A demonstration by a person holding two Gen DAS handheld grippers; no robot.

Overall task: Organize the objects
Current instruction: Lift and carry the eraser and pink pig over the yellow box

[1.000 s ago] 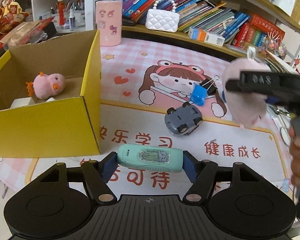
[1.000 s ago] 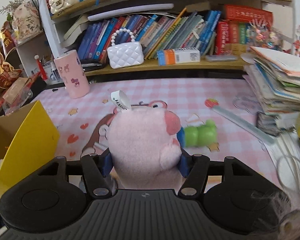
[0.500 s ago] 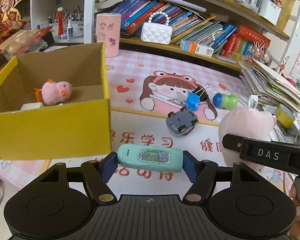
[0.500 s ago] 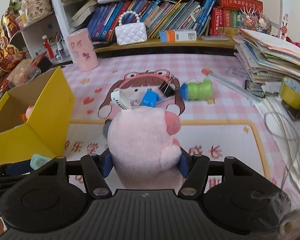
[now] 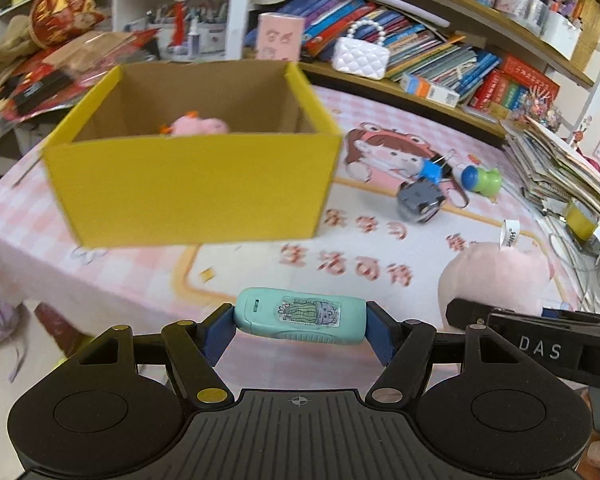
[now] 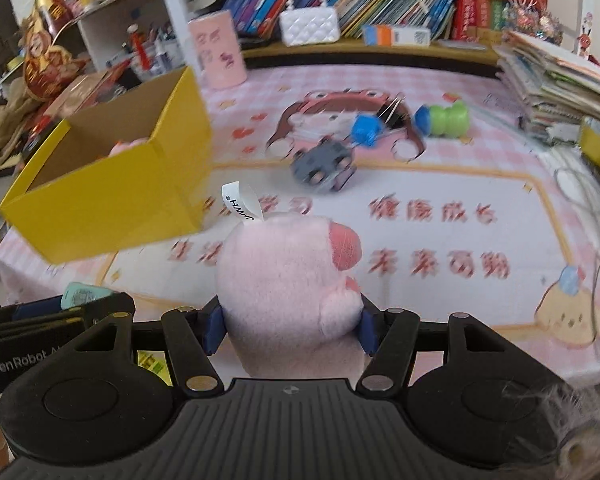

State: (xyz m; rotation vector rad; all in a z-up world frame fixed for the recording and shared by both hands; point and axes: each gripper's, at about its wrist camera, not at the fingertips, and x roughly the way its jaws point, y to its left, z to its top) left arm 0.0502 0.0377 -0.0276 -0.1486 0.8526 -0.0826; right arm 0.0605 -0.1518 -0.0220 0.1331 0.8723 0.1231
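Change since a second ago: both grippers had drawn back and up from the mat, the yellow box (image 5: 196,184) had swung toward the middle of the left wrist view, and each grip was unchanged.

Left wrist view, hard to make out: the box, the mat (image 5: 340,264) lettering and the shelves were smeared by motion blur; the right gripper's body was cut off at the right edge, only its "DAS" bar showing.
Left wrist view, left gripper (image 5: 300,326): clenched on the teal case (image 5: 300,316), held crosswise between the blue pads (image 5: 219,334), above the near edge of the mat.
Left wrist view, box contents: a small pink plush chick (image 5: 198,125) lay inside, its lower part hidden by the front wall.
Left wrist view, loose items: a grey toy car (image 5: 419,201), a blue binder clip (image 5: 434,170) and a green-and-blue toy (image 5: 482,179) lay on the mat right of the box.

Right wrist view, hard to make out: the pink plush pig (image 6: 290,296) hid the inner faces of the fingers; the mat text was blurred.
Right wrist view, right gripper (image 6: 290,328): clamped on the plush pig, its white tag (image 6: 242,202) sticking up, held above the mat and right of the box (image 6: 112,200).
Right wrist view, box contents: only a sliver of pink showed over the rim.
Right wrist view, lower left: one end of the teal case (image 6: 85,294) peeked out above the left gripper's body.
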